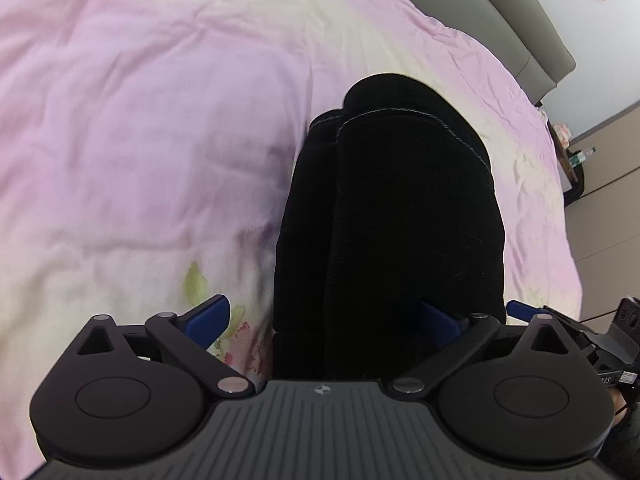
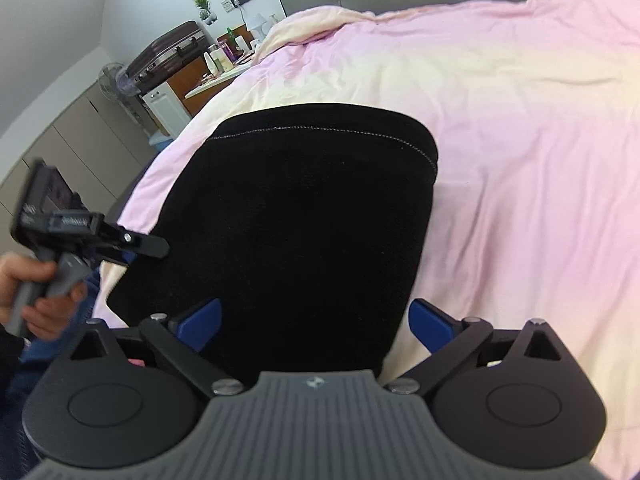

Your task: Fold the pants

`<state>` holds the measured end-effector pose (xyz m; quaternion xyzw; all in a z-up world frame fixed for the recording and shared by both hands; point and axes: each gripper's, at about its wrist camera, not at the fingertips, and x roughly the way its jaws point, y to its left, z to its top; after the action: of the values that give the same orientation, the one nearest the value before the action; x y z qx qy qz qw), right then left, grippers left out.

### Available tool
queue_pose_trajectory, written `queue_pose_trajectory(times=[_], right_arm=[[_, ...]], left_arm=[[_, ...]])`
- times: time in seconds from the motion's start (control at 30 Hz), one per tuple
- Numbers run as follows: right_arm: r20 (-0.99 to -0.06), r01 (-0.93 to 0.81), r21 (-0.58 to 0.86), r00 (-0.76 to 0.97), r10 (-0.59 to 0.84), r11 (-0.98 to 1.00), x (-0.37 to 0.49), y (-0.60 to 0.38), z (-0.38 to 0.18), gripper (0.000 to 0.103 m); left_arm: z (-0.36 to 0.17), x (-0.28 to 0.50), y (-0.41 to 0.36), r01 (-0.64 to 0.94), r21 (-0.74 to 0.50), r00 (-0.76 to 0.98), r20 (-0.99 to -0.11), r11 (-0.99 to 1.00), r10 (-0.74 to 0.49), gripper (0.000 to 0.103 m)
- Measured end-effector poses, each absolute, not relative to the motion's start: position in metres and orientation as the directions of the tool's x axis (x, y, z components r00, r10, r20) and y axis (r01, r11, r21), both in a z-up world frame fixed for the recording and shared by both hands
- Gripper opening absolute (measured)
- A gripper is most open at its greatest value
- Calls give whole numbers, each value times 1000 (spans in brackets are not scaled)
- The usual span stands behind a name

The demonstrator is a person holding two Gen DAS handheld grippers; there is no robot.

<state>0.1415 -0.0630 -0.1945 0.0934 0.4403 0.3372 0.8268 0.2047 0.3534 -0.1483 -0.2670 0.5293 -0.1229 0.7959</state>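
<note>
Black pants folded into a thick dark bundle on the pink and cream bedcover, near edge reaching right up to both grippers.

Left wrist view: left gripper spread as wide as it goes, nothing gripped; left blue pad over the bare cover beside a printed flower, right blue pad against the dark cloth, whether touching or just above cannot be told. Bundle seen end-on as stacked layers, pale stitched hem curving across the far end. Grey padded headboard far right. At the right edge, part of the other tool, one blue tip showing.

Right wrist view: right gripper likewise wide open and empty-handed, blue pads either side of the bundle's near edge, no squeeze on the fabric. Same bundle shown as one broad flat face with the stitch line along its far edge. Shown only here: a hand at far left around a grey handle, the left tool held just off the bundle's left side; beyond it a dark suitcase, a cluttered bedside surface, a small potted plant and a standing fan.
</note>
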Motion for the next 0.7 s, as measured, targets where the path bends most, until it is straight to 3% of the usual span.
queue_pose_trajectory(times=[0.33,0.57,0.7], right_arm=[[-604,-265,704,265,752,659,193,-77,-235,97],[-508,-104,838,210,835,536,221,-96,-275,97],[-447,-97,878,188,875,469,232,-94,-286,98]], left_arm=[[-190,214,370,-129,-750,361,-644,648,-674,103],[-198,222,373,-97,-785,335,-604,611,-723,103],[-200,225,368,-74,-792,324,-594,606,-736,103]])
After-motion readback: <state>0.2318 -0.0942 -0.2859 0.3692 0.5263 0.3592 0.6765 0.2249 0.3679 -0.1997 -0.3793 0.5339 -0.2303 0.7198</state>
